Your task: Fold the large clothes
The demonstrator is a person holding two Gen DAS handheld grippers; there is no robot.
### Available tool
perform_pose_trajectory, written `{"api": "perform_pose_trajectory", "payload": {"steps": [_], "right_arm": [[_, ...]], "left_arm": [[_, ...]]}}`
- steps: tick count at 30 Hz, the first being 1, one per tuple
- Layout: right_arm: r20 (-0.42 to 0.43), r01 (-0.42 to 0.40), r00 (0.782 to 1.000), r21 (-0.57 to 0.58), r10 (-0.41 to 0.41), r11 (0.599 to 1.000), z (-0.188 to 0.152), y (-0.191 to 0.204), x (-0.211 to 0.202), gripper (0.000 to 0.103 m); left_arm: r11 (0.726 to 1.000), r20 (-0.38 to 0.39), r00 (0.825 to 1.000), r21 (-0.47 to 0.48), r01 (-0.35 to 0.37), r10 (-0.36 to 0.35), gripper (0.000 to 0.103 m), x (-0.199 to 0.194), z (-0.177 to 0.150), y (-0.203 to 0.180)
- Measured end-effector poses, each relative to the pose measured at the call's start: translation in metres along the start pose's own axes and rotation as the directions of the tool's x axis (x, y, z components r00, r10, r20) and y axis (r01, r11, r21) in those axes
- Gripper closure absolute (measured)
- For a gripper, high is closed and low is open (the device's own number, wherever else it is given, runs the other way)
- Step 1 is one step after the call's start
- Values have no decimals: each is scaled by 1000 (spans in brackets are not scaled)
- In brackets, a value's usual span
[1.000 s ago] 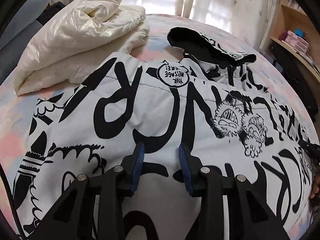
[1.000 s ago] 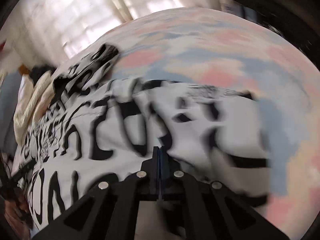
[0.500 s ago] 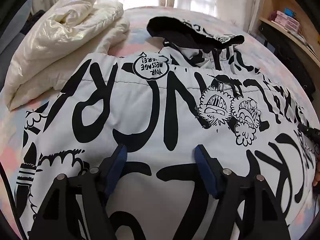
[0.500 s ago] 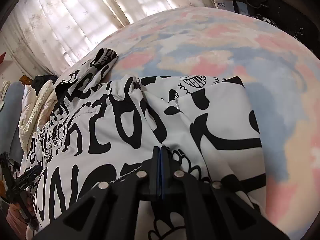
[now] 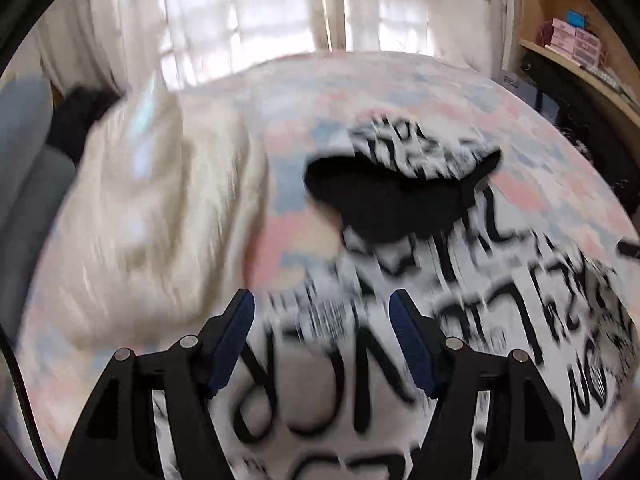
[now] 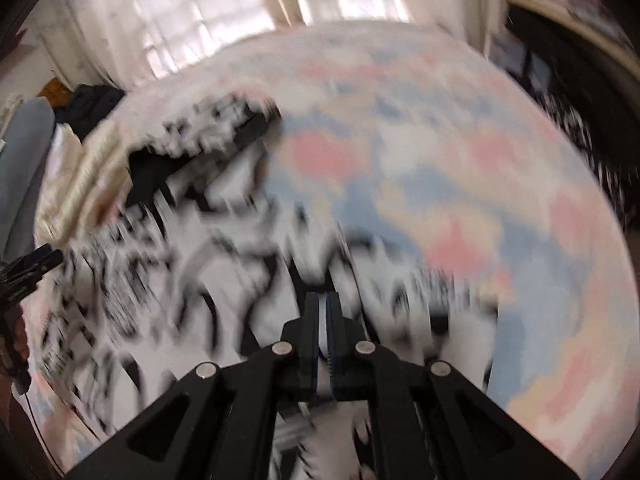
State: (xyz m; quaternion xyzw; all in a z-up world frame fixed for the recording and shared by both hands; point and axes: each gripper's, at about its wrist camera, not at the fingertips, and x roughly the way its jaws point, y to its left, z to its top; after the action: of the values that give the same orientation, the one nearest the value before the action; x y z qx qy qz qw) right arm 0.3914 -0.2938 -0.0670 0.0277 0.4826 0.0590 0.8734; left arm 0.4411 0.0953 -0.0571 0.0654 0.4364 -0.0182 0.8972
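Both views heavily motion-blurred.

Left wrist view:
- Left gripper [image 5: 322, 342] at bottom centre, jaws wide apart, blue pads [image 5: 232, 342] clear on both sides. Nothing pinched; jacket fabric seen through the gap, below, no visible contact with the pads.
- White jacket with black graffiti lettering [image 5: 460, 320] spread on the bed [image 5: 400, 80], filling lower centre to right edge of frame. Big black letters smeared by blur; shapes near bottom centre look like "N", "C", "R" seen inverted, not readable as a word. No brand or label legible.
- Hood [image 5: 400, 192] at centre right, black lining facing up, printed outer side behind it.
- Cream puffy jacket [image 5: 152, 208] folded in a stack at left, just beside the printed one.
- Bed sheet in pink, blue and white patches. Sheer curtains [image 5: 248, 20] across the top.
- Shelf [image 5: 580, 52] at upper right with pink boxes [image 5: 576, 40]; print on them too small to read.
- Grey upholstered shape [image 5: 24, 168] at far left edge.

Right wrist view:
- Right gripper [image 6: 323, 332] at bottom centre, jaws closed down to a thin slit. White sliver visible in that slit, likely a fold of jacket fabric clamped; blur prevents certainty.
- Printed jacket [image 6: 160, 280] occupies left and lower centre, hood at upper left of it. Lettering totally smeared, unreadable.
- Left gripper's tip [image 6: 28, 270] pokes in at the left edge.
- Bare sheet on the right half of frame.
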Motion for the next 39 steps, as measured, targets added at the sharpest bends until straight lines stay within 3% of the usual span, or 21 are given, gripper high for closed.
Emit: {"api": "perform_pose_trajectory", "payload": {"steps": [5, 9, 15, 21, 26, 32, 34, 35, 36, 38, 39], "right_arm": [[91, 0, 996, -51, 5, 999, 84, 30, -7, 100], [96, -10, 995, -53, 15, 999, 138, 53, 19, 100], [73, -101, 992, 0, 101, 995, 190, 90, 90, 100], [10, -142, 990, 15, 142, 990, 197, 105, 157, 100], [-147, -23, 989, 28, 27, 999, 164, 73, 219, 100], [-101, -185, 976, 81, 192, 980, 149, 35, 193, 100], [-59, -204, 976, 84, 210, 975, 156, 28, 179, 93], [-36, -210, 976, 90, 214, 974, 161, 25, 175, 77], [-19, -211, 977, 99, 214, 972, 166, 23, 172, 53], [-1, -200, 979, 129, 202, 971, 179, 18, 175, 35], [1, -208, 978, 137, 210, 969, 185, 16, 180, 35]], "left_arm": [[997, 27, 997, 8, -73, 72, 35, 19, 72, 0], [992, 43, 992, -17, -122, 123, 35, 49, 119, -1], [995, 25, 997, -70, -74, 76, 35, 106, 147, -16], [998, -55, 997, -23, -62, 60, 35, 174, 129, -43], [998, -150, 987, -2, -65, 64, 35, 218, 89, -43], [996, -95, 995, -78, -31, 24, 26, 217, 74, -33], [996, -84, 996, -83, -28, 21, 25, 218, 72, -34], [996, -78, 997, -84, -29, 22, 25, 218, 70, -34], [996, -70, 997, -85, -29, 23, 24, 218, 69, -35], [996, -62, 998, -88, -26, 20, 24, 217, 68, -34], [995, -59, 998, -93, -18, 13, 24, 217, 67, -33]]}}
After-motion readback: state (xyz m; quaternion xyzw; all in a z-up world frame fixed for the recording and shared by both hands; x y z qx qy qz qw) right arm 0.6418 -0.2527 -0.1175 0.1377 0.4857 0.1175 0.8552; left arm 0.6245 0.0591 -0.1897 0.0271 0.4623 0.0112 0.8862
